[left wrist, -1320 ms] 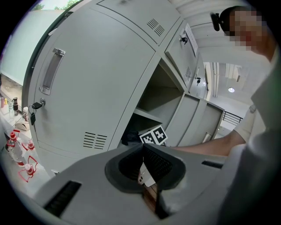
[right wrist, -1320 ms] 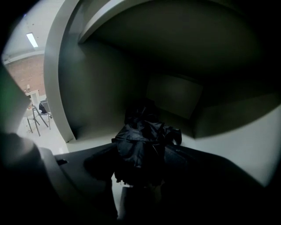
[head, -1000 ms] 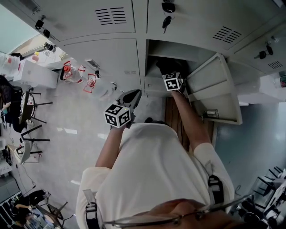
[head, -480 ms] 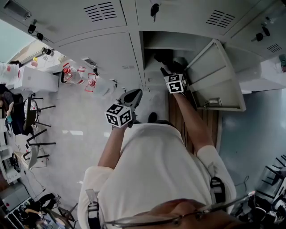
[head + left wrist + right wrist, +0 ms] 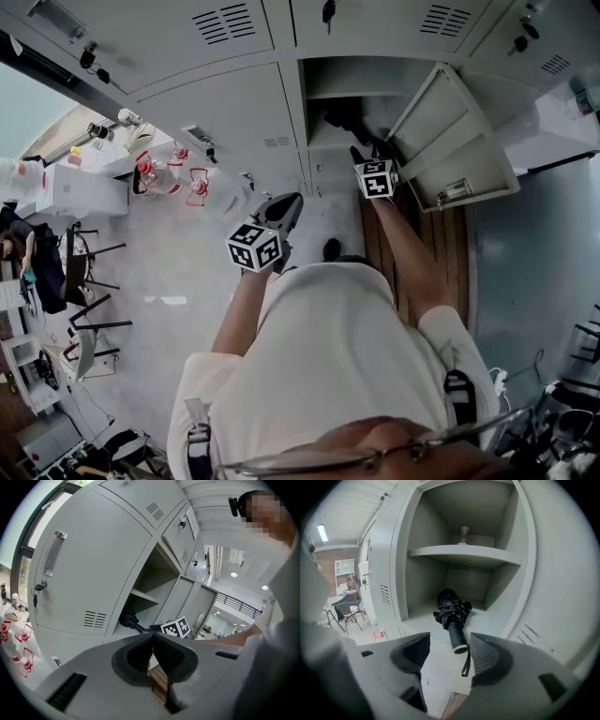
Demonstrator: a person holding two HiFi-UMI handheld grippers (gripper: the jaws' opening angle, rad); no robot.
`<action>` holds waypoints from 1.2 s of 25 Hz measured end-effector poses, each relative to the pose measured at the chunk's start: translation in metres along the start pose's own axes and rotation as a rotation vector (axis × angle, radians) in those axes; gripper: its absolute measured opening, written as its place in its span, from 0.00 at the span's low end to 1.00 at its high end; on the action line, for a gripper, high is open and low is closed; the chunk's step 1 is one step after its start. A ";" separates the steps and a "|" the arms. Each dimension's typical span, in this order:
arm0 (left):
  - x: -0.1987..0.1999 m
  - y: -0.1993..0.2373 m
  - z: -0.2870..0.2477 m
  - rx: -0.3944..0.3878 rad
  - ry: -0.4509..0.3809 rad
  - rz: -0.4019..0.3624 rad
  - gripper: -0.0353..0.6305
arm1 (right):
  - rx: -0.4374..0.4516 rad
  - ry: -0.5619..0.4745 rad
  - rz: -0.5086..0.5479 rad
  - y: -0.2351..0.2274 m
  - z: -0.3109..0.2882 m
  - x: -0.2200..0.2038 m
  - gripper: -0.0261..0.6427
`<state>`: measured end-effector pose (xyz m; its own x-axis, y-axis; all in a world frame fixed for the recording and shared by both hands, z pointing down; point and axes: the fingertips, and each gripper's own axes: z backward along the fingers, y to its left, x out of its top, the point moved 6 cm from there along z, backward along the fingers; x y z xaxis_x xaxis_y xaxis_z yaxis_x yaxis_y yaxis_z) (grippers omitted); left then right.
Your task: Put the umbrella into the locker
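Right gripper (image 5: 450, 640): jaws apart and have just been closing. Nothing is between the pads, and they touch nothing.
Ahead of the right jaws: the handle end (image 5: 458, 644) of the umbrella (image 5: 451, 607) lies just beyond the gap, apart from both jaws.
Left gripper (image 5: 152, 641): jaws closed together with nothing in them. It is held back outside the locker, well apart from the right gripper, and aims toward the opening.
Umbrella: folded and black, lying on the floor (image 5: 492, 616) of the locker's lower compartment. The canopy points to the back and the handle to the front. Its wrist strap (image 5: 466, 663) trails toward the front lip.
Room around the umbrella: bare floor on both sides and clear air up to the shelf. Its canopy end stops short of the back wall.
Shelf (image 5: 464, 553): its front edge runs across the opening above the umbrella. A small upright object (image 5: 463, 535) stands on it, too small to identify.
Opening edges: the side frame (image 5: 525, 592) runs up close beside the right jaw.
Door (image 5: 459, 141): swung wide open to the right in the head view, clear of the right arm.
Neighbouring locker door (image 5: 84, 564): closed, left of the opening.
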<state>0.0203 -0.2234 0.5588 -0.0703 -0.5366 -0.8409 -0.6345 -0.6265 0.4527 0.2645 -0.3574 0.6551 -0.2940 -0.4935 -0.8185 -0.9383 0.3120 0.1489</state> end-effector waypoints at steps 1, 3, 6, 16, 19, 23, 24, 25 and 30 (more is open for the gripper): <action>-0.001 0.000 0.006 -0.001 0.004 0.000 0.06 | -0.012 0.014 -0.021 0.000 0.001 -0.005 0.44; -0.003 0.002 0.017 0.001 0.008 0.002 0.06 | -0.027 0.043 -0.060 -0.001 0.000 -0.017 0.42; -0.006 0.005 0.030 0.008 0.009 0.012 0.06 | -0.028 0.062 -0.085 0.000 -0.006 -0.027 0.37; -0.018 0.023 0.045 0.069 0.018 0.061 0.06 | -0.083 0.079 -0.064 -0.006 -0.026 -0.023 0.20; -0.015 0.024 0.040 0.073 0.015 0.060 0.06 | -0.064 0.063 -0.033 -0.002 -0.034 -0.017 0.20; -0.012 0.026 0.040 0.084 0.011 0.064 0.06 | -0.030 0.062 -0.025 0.004 -0.050 -0.011 0.21; -0.012 0.027 0.041 0.090 0.011 0.066 0.06 | -0.013 0.066 -0.020 0.006 -0.054 -0.008 0.21; -0.012 0.029 0.043 0.096 0.011 0.069 0.06 | 0.005 0.067 -0.009 0.010 -0.058 -0.004 0.21; -0.015 0.037 0.056 0.119 0.007 0.079 0.06 | 0.071 0.040 0.022 0.018 -0.072 0.005 0.22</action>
<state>-0.0449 -0.2068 0.5716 -0.1184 -0.5858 -0.8018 -0.7143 -0.5107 0.4785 0.2326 -0.4128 0.6938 -0.3224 -0.5177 -0.7924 -0.9169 0.3787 0.1257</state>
